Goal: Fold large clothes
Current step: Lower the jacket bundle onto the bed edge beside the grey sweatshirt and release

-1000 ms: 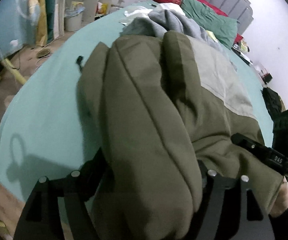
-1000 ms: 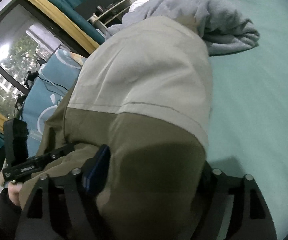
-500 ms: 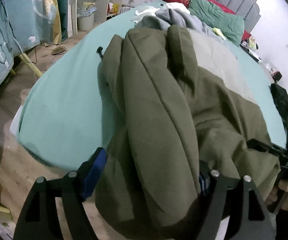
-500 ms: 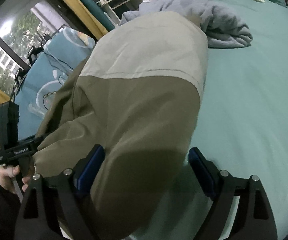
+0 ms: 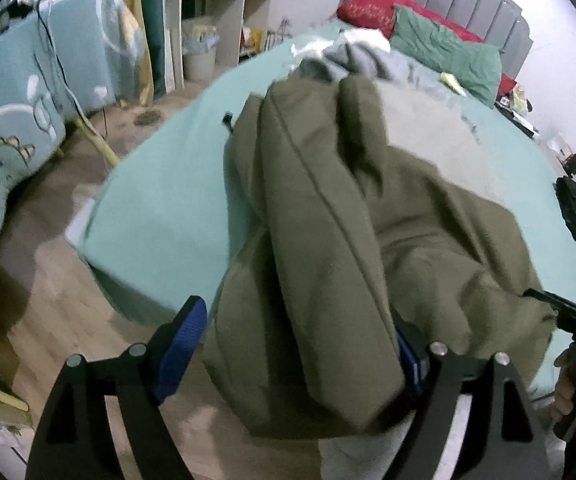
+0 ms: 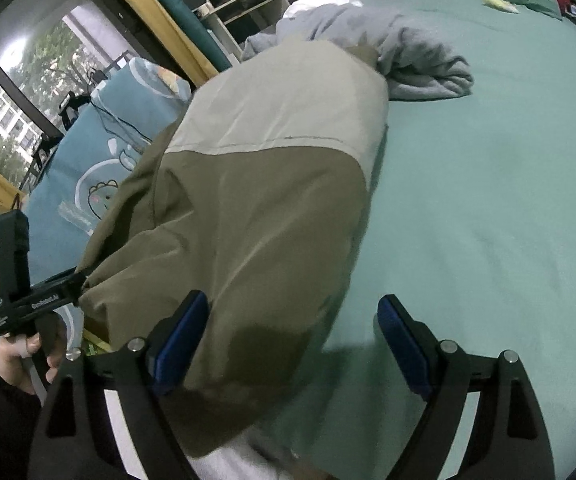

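Jaws of the left gripper (image 5: pixel 300 356) were opening around the olive jacket (image 5: pixel 328 240) bunched at the bed's (image 5: pixel 160 200) near edge, overhanging the floor. Right wrist view: right gripper (image 6: pixel 292 344), jaws spread, straddled the jacket hem without pinching. Unsupported, the overhang could slide off, undoing the fold.

We see one big green jacket (image 5: pixel 328 248) on one bed (image 6: pixel 488 200). We count two pillows, one red (image 5: pixel 372 10) and one green (image 5: pixel 448 48). We hold two grippers, the left gripper (image 5: pixel 300 352) and the right gripper (image 6: pixel 292 344).
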{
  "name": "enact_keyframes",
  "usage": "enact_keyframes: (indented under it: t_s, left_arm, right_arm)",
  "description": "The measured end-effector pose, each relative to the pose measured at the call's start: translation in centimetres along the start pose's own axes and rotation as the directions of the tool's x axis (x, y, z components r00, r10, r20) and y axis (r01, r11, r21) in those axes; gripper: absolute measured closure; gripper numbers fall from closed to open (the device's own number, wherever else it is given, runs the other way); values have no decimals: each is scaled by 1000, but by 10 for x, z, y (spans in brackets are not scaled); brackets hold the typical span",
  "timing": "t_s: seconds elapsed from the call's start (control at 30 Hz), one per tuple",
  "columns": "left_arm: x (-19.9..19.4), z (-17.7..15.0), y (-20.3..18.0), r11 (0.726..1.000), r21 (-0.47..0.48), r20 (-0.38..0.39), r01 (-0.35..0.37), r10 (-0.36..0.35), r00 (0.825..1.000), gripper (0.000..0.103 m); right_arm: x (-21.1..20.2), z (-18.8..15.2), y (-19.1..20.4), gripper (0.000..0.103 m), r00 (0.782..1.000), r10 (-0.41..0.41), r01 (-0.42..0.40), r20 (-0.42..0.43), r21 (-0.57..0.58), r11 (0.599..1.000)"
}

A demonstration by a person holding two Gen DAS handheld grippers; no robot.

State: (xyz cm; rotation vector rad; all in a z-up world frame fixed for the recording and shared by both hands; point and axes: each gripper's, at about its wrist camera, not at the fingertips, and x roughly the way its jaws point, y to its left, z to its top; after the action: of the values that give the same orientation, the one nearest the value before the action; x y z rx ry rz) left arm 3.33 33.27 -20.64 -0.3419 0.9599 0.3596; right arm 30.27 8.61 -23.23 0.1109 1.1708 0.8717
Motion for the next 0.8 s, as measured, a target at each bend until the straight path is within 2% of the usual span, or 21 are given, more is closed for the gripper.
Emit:
enact_keyframes:
  t_s: [0.3,0.8]
  left_arm:
    - [-41,-7,-25,999,26,53,-38,37,998,20]
    - [-85,-11,-86,996,83,114,35,-44,992,20]
  right_arm:
    - [-42,-11,-14,17,999,-18,17,28,18,1000]
    - [-111,-26,-46,18,994,-25,16,109,81,997]
